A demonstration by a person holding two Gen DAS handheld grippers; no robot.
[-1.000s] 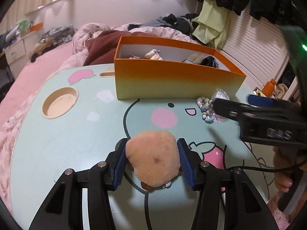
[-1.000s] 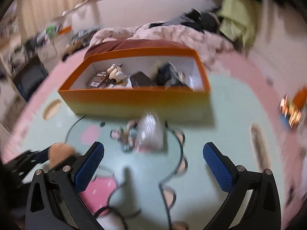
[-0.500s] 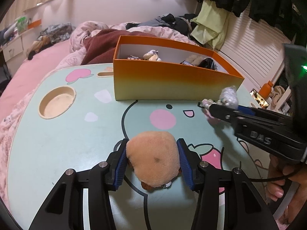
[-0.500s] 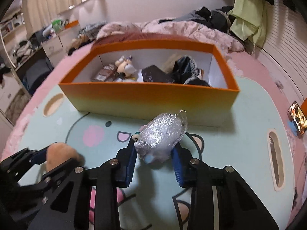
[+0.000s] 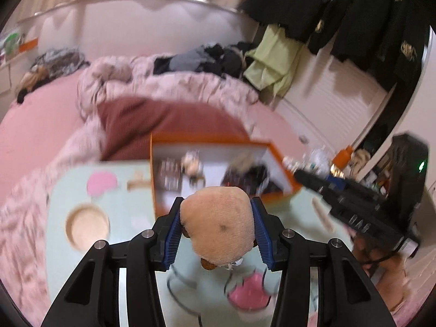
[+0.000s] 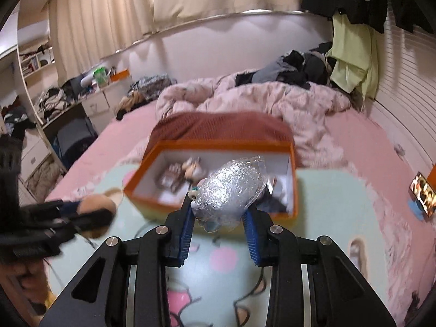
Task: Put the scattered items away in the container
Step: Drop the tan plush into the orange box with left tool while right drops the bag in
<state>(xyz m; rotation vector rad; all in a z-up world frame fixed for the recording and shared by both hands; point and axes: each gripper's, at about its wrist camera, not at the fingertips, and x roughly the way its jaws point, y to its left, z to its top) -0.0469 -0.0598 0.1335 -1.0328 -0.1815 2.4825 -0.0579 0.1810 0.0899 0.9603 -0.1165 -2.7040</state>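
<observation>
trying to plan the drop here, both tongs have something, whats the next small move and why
Probably carry both loads a little further forward until they hang over the open orange box, then let go. The left tongs are clamped on the tan plush toy and the right tongs on the crinkly plastic bag, both off the table, near the box's front wall.

We see a bed [image 6: 130,136] under a pink sheet, a rumpled pale duvet [image 6: 259,100] heaped on it. Behind the bed hang cream curtains [image 6: 130,8]. To its left stand cluttered white shelves [image 6: 35,62]; to its right, a slatted white wall [image 6: 403,76] with dark jackets [image 5: 362,16].
</observation>
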